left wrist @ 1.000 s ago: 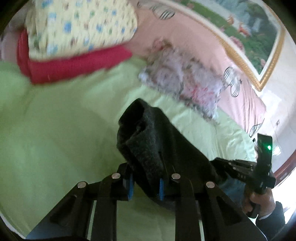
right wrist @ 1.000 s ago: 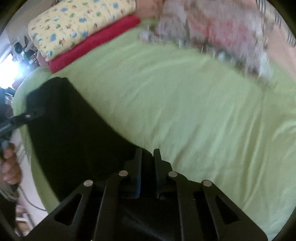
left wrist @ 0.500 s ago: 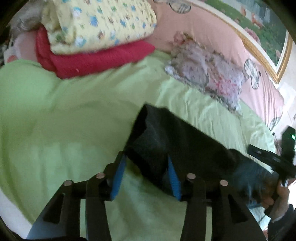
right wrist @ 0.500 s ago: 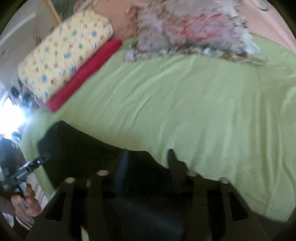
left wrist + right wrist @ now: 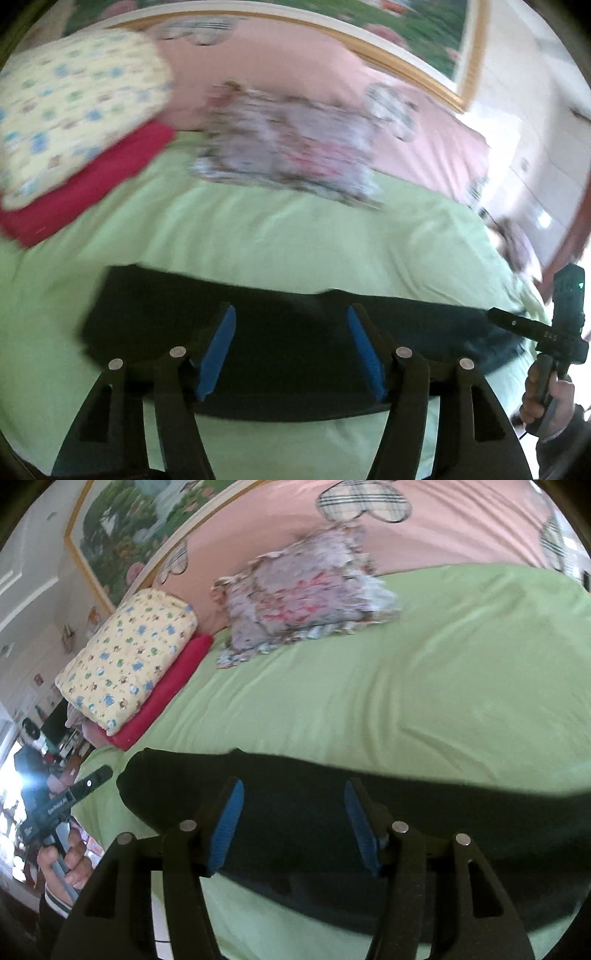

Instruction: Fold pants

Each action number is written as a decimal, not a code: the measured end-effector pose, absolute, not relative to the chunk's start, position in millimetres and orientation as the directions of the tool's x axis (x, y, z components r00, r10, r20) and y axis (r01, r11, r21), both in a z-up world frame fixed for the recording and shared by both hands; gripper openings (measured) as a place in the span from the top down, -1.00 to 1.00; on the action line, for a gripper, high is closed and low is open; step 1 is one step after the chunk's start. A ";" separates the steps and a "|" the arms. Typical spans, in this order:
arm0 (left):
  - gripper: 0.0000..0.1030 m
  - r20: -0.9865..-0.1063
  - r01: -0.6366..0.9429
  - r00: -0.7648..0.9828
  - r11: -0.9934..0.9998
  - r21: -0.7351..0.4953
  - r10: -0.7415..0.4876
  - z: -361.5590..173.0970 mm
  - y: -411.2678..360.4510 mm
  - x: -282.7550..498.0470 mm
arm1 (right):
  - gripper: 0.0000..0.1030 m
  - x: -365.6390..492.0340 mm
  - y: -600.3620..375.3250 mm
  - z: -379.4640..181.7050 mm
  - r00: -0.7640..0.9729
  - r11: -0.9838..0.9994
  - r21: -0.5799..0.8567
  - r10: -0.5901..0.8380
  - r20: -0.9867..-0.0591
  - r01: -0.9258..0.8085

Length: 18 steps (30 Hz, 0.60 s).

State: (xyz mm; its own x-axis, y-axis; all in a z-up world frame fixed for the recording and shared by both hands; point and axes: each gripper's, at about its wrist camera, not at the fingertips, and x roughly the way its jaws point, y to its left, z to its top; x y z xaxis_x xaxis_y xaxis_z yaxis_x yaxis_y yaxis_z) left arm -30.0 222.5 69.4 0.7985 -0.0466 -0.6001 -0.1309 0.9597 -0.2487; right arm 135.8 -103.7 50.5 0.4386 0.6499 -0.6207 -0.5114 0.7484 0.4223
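Both tongs, the left tongs (image 5: 290, 347) and the right tongs (image 5: 293, 823), have just been opening and now stand apart, pads clear of the cloth. Beneath them one pair of soft black fabric pants (image 5: 280, 325) lies folded in a long band on the light green bed sheet (image 5: 295, 240). The pants look limp and light; the corners of the band seem best to pinch.

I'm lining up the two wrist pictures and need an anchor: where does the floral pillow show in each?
Left wrist view: the floral pillow lies upper middle, blurred, on the green sheet against the pink headboard cover, right of the red blanket.
Right wrist view: the pillow sits upper middle, right of the red blanket.
Shared landmark: the yellow printed bundle stacked on the red blanket.
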 end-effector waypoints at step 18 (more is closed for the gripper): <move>-0.39 -0.637 0.260 0.688 0.937 -0.233 -0.349 71.7 68.7 62.4 | -0.14 83.4 -269.9 22.6 0.628 0.869 0.475 0.448 -0.636 -0.138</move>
